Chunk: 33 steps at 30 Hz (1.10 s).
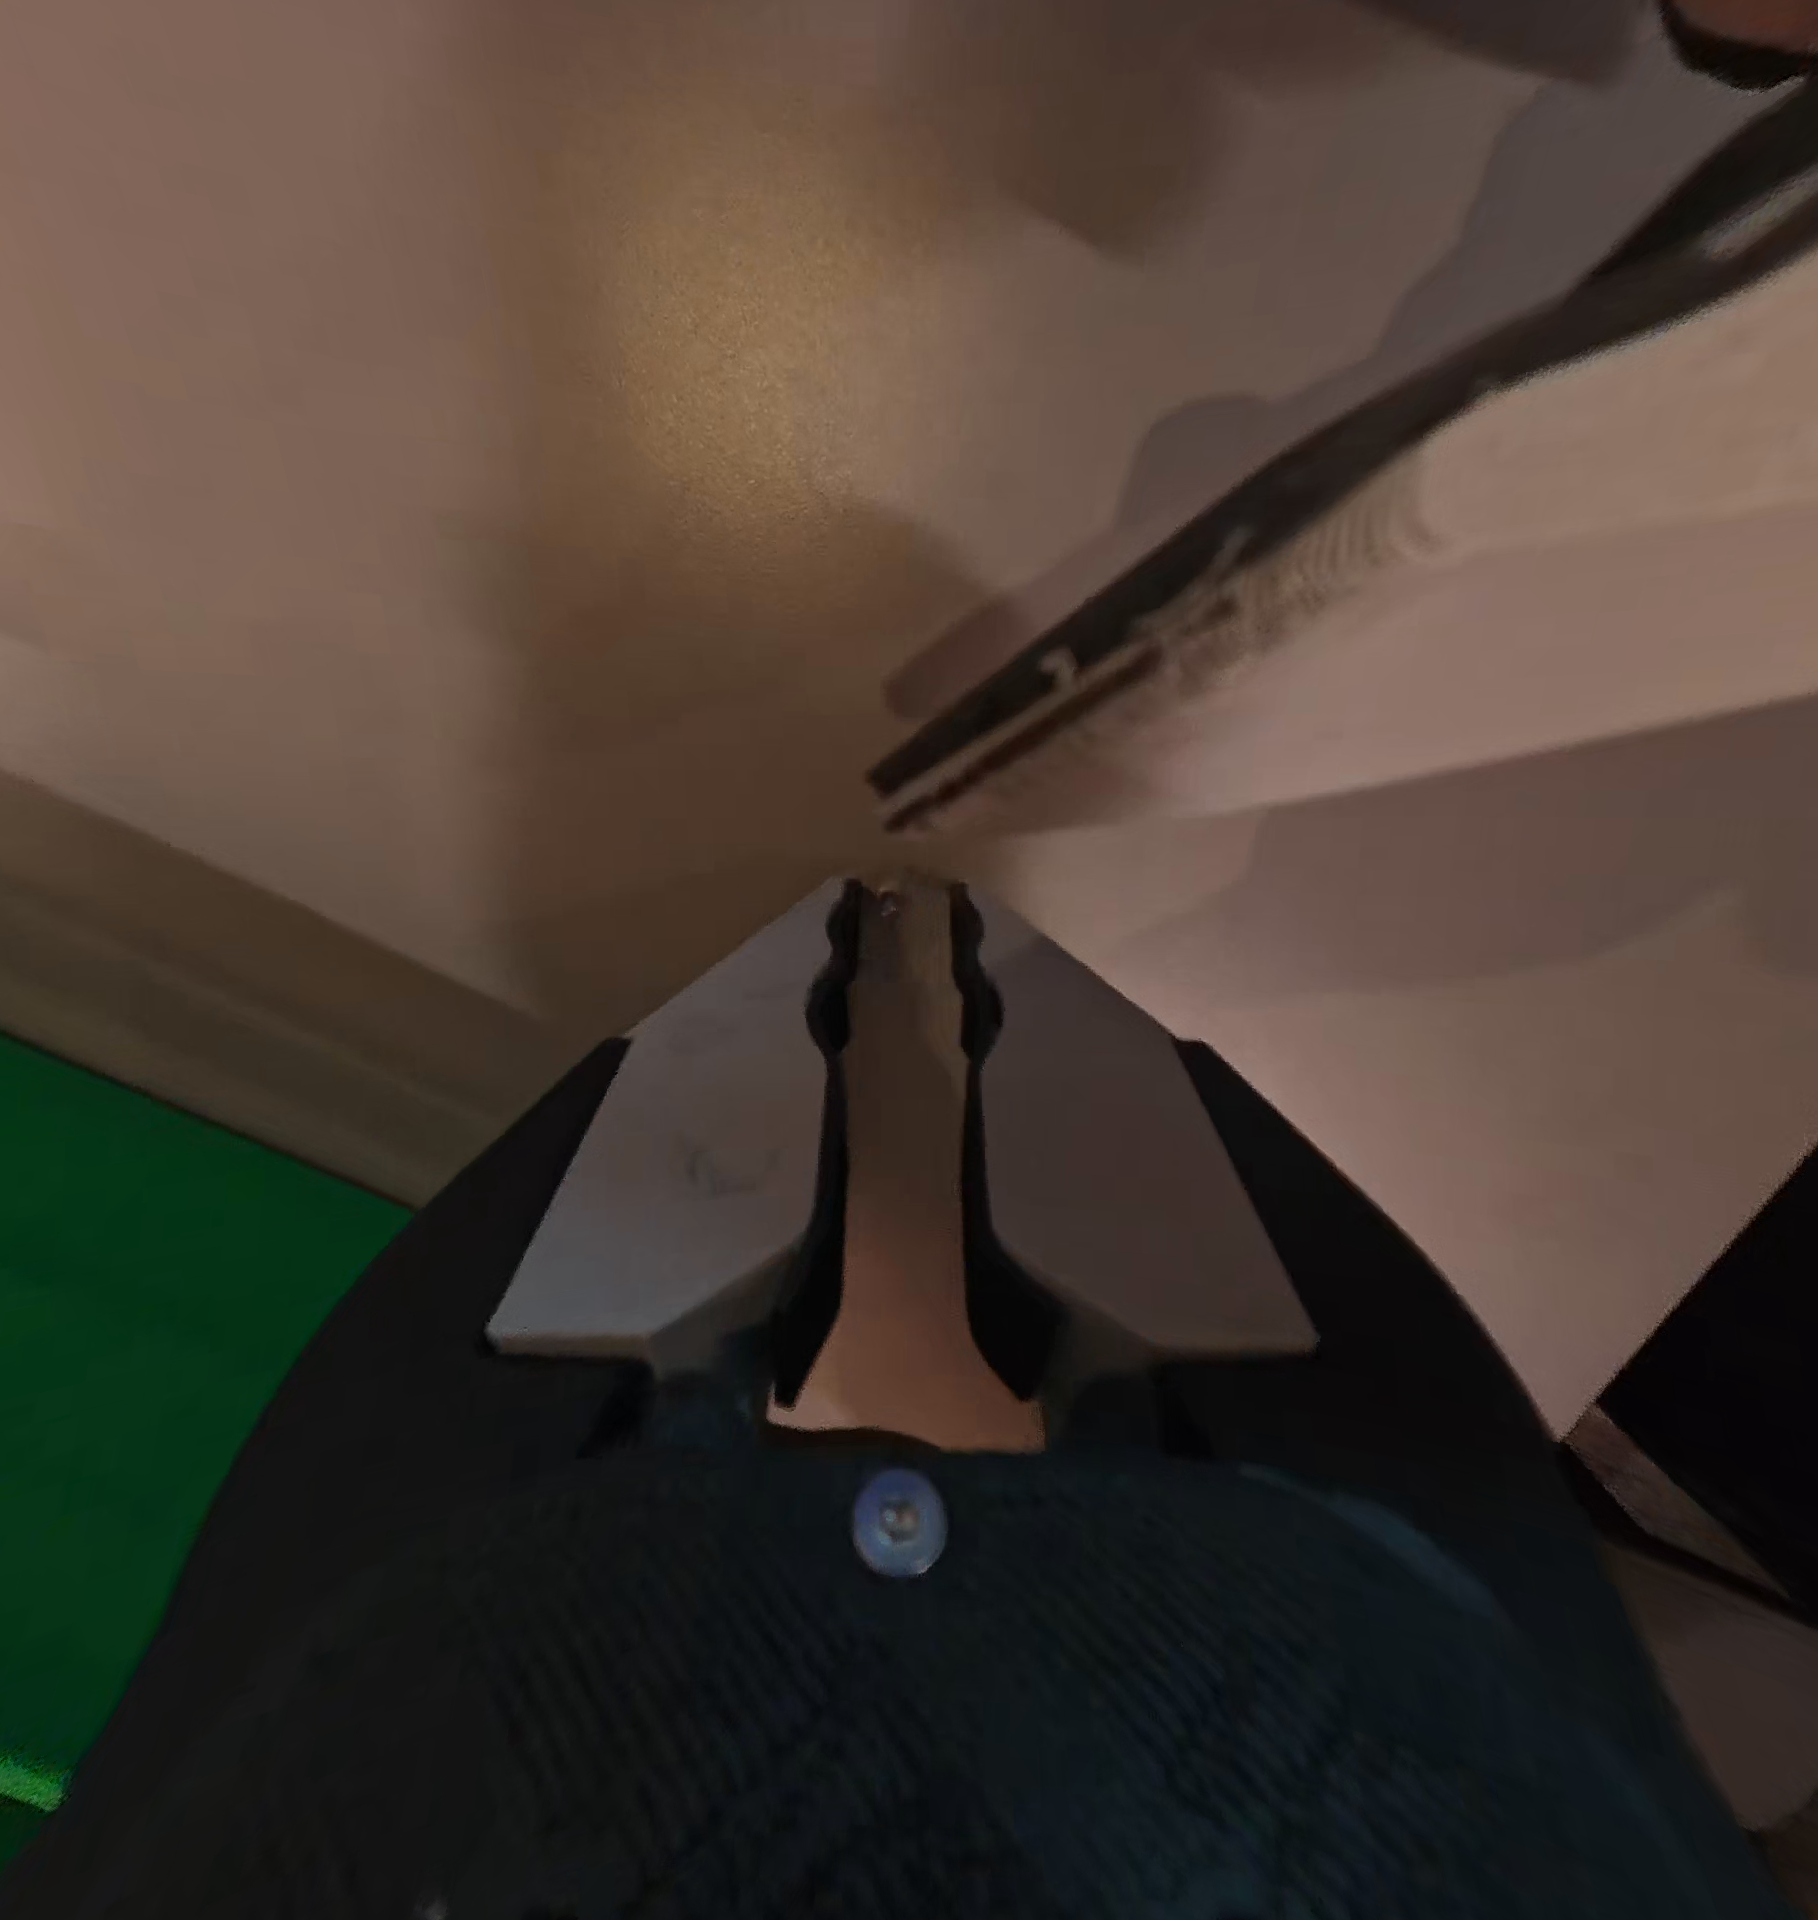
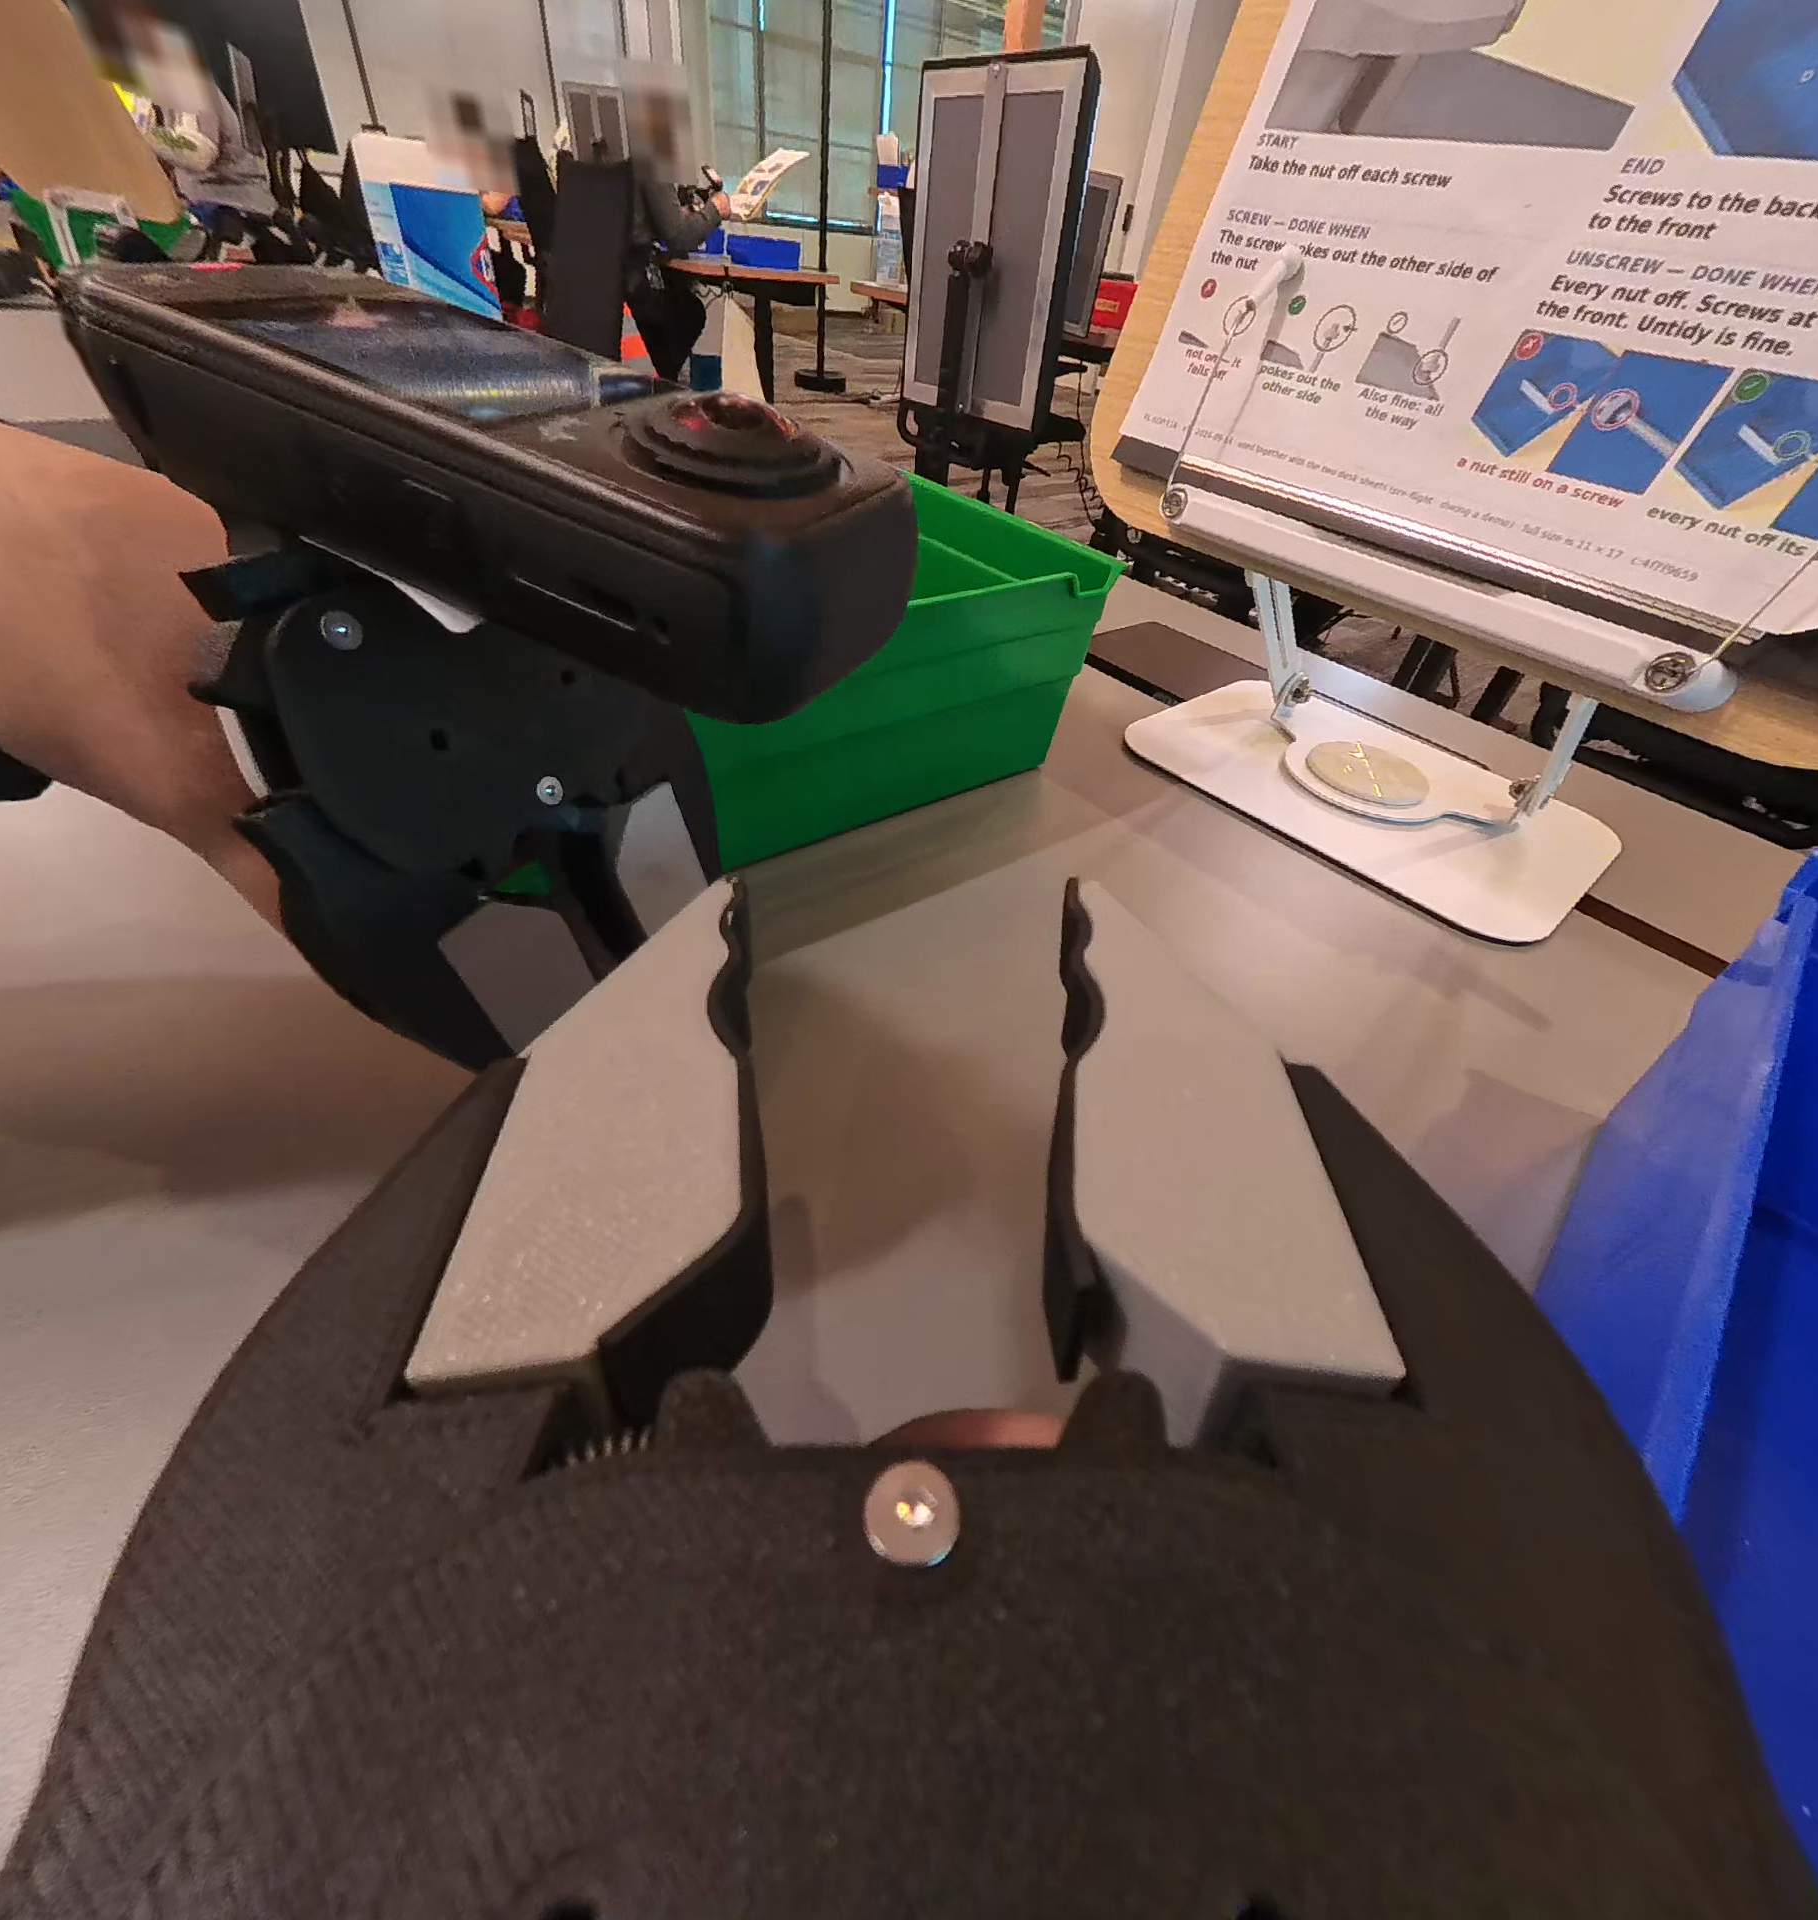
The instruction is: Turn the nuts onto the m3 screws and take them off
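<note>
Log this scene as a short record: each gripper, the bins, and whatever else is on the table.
right gripper: open, empty, above the grey table
left gripper: jaws nearly together; tiny glint at the tips, too blurred to identify
green bin: on table, behind left gripper
blue bin: right of right gripper
sheet on stand: far right, behind

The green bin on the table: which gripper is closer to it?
Left. The left gripper sits right in front of the green bin, partly covering it; the right gripper is farther back, jaws open.

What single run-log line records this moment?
left gripper: jaws narrow, grip unclear | right gripper: open, empty, above table | green bin: behind left gripper | blue bin: beside right gripper
</note>
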Each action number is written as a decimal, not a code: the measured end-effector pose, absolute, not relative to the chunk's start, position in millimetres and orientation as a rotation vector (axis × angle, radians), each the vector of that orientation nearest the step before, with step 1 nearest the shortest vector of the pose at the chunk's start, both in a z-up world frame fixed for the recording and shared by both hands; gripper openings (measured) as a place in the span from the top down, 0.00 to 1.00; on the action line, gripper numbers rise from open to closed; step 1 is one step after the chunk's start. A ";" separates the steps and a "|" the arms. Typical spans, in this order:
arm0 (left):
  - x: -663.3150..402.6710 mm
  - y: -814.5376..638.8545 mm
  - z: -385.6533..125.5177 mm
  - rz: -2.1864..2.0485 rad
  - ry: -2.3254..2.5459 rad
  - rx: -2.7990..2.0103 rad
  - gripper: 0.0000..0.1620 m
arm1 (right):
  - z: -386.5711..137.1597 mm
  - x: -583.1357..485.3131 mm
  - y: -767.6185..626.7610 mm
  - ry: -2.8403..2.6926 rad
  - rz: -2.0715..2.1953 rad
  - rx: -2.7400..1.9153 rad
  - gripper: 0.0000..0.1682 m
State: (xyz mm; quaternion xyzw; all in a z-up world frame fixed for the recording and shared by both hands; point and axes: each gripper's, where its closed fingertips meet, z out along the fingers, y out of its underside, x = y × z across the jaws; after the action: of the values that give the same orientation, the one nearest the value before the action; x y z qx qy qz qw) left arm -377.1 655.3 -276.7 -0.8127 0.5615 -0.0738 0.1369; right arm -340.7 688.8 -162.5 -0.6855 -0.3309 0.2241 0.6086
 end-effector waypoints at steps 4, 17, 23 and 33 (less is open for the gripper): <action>-376.4 657.0 -270.4 -0.221 1.603 -2.337 0.90 | -162.8 -339.4 691.5 -0.757 0.518 -1.586 0.66; -386.8 699.9 -224.7 -0.256 1.164 -2.181 0.85 | -175.7 -301.2 740.8 -0.507 0.246 -1.681 0.71; -375.9 685.6 -188.3 -0.420 1.029 -2.038 0.84 | -206.6 -293.7 758.9 -0.446 0.058 -1.799 0.70; -408.9 680.2 -145.5 -0.523 0.829 -1.913 0.78 | -209.9 -285.0 803.6 -0.275 -0.219 -1.900 0.66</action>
State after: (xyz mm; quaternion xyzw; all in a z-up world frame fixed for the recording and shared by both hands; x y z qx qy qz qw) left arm -408.9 680.2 -145.5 -0.7827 0.3393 -0.2138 0.4759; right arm -285.0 803.6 -209.9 -0.8090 -0.1170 -0.0930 0.5685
